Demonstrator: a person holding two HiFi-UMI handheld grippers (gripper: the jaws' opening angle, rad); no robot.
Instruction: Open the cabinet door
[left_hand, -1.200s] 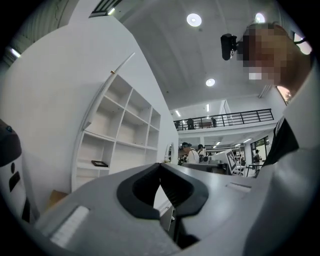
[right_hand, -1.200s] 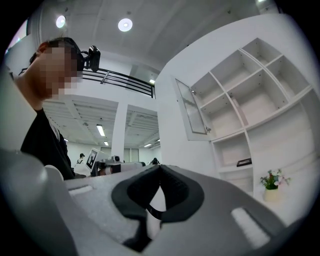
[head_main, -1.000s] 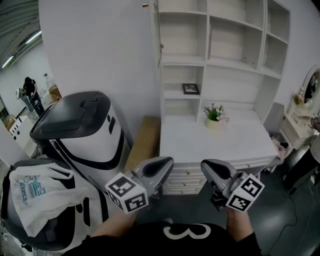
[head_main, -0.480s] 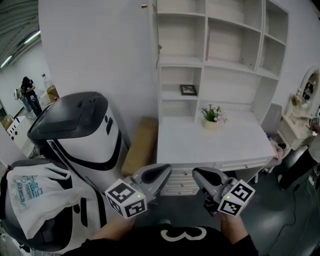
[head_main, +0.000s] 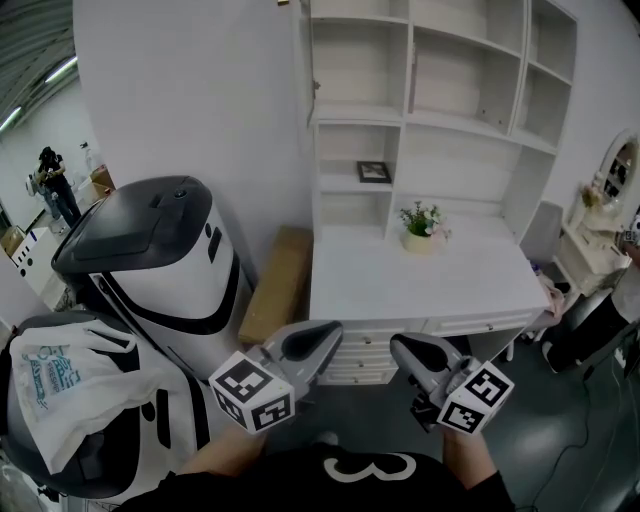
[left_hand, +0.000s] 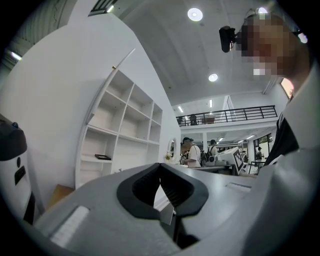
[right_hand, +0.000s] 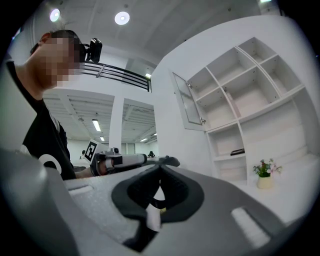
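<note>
The white shelf unit (head_main: 440, 110) rises above a desk. Its upper-left cabinet door (head_main: 310, 60) stands swung out, edge-on in the head view. In the right gripper view the same door (right_hand: 189, 102) shows as a framed glass panel angled away from the shelves. My left gripper (head_main: 325, 335) and right gripper (head_main: 405, 350) hover low in front of the desk drawers (head_main: 370, 352), far below the door. Both point level, and both are shut with nothing between the jaws. The closed tips also show in the left gripper view (left_hand: 160, 166) and the right gripper view (right_hand: 160, 167).
A potted flower (head_main: 418, 228) stands on the desk top (head_main: 400, 290), and a small picture frame (head_main: 374, 171) lies on a shelf. Left of the desk are a cardboard slab (head_main: 275, 285), a large white-and-black machine (head_main: 160, 260) and a plastic bag (head_main: 60, 390). A dark chair (head_main: 590, 325) stands at right.
My right gripper has sunk a little and drifted slightly left in the picture. The left gripper has hardly moved. Both stay shut.
</note>
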